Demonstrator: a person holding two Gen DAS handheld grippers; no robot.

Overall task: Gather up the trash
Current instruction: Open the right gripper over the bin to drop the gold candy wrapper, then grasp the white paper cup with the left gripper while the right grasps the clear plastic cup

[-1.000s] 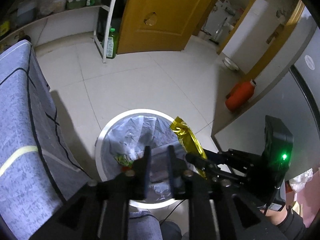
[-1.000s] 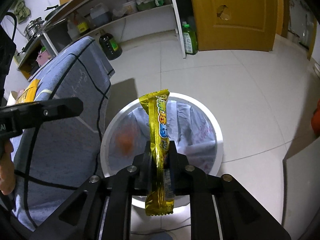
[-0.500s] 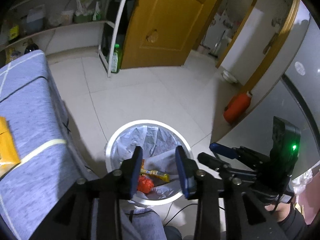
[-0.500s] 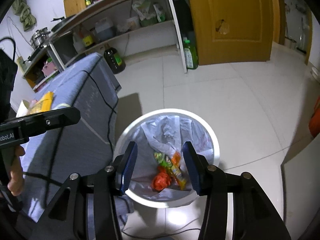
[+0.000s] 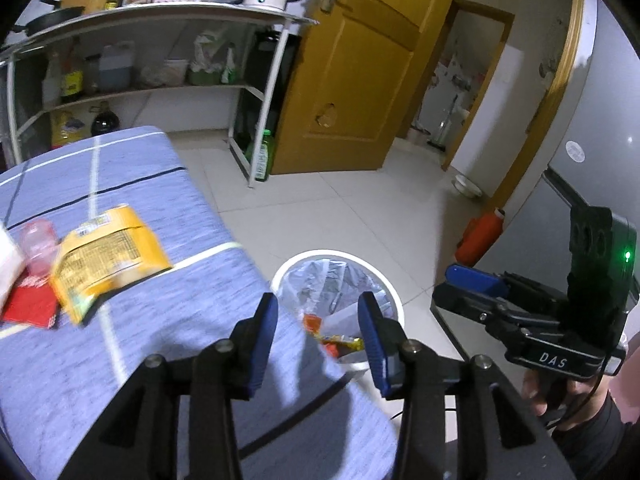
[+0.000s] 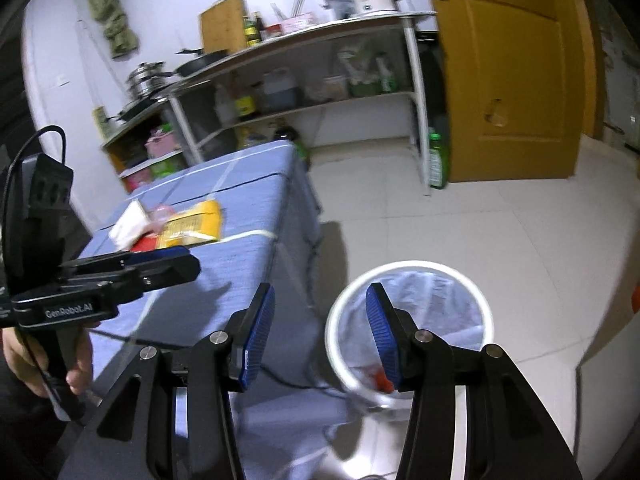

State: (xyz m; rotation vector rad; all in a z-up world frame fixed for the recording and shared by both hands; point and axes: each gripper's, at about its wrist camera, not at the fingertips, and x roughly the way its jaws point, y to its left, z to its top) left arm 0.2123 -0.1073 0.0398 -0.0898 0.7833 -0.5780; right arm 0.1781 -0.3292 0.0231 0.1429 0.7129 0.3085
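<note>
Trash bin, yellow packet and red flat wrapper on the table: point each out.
Trash bin (image 5: 394, 286): left wrist view, on its white rim.
Yellow packet (image 5: 108, 252): left wrist view, middle of its printed face.
Red flat wrapper (image 5: 28, 306): left wrist view, its exposed red surface.

You have one round white trash bin with a clear liner (image 5: 396, 300), one yellow crinkled snack bag (image 5: 108, 252), one flat red packet (image 5: 30, 306), one white tissue pack (image 6: 128, 220), one green plastic bottle (image 5: 263, 156) and two black grippers.
</note>
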